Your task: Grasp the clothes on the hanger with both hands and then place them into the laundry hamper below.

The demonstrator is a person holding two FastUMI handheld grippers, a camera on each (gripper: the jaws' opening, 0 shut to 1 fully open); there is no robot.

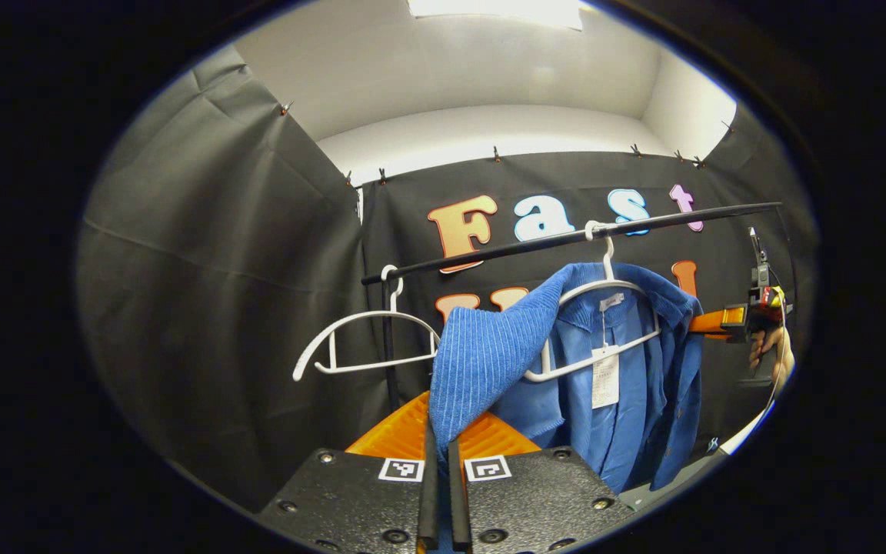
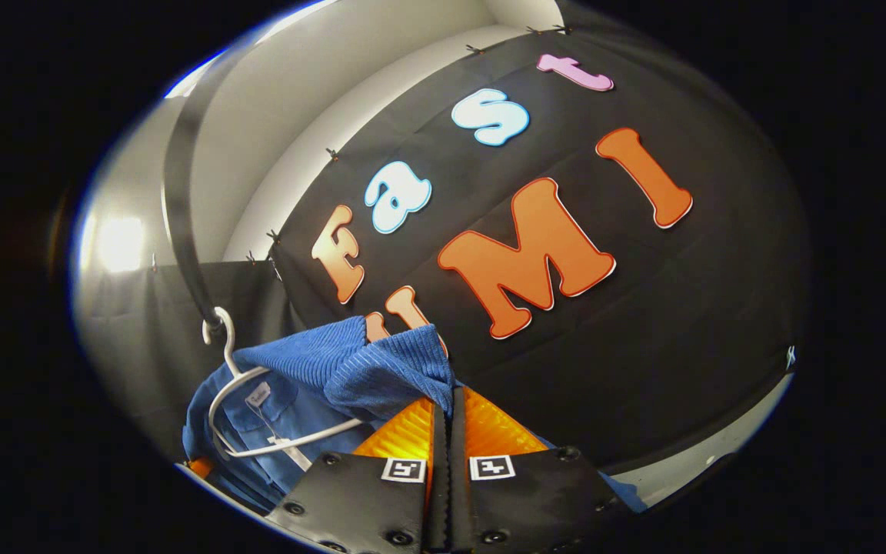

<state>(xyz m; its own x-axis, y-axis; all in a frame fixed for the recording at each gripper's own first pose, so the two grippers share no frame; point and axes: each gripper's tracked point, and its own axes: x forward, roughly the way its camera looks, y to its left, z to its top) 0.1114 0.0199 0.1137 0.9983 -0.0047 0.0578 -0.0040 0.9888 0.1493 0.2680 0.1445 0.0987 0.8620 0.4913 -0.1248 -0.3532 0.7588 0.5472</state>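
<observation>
Two hangers hang on the dark rail (image 1: 566, 237): a bare one (image 1: 366, 342) to the left, with open room around it, and one (image 1: 604, 323) carrying the blue cardigan (image 1: 627, 385). The left gripper (image 1: 441, 469) is clenched on one shoulder of the cardigan, pulled off the hanger's arm. The right gripper (image 2: 447, 431) is clenched on the other shoulder fold, beside the hanger's hook.

Rail (image 1: 566, 238), empty hanger (image 1: 366, 342) obstruct above; left open.
</observation>
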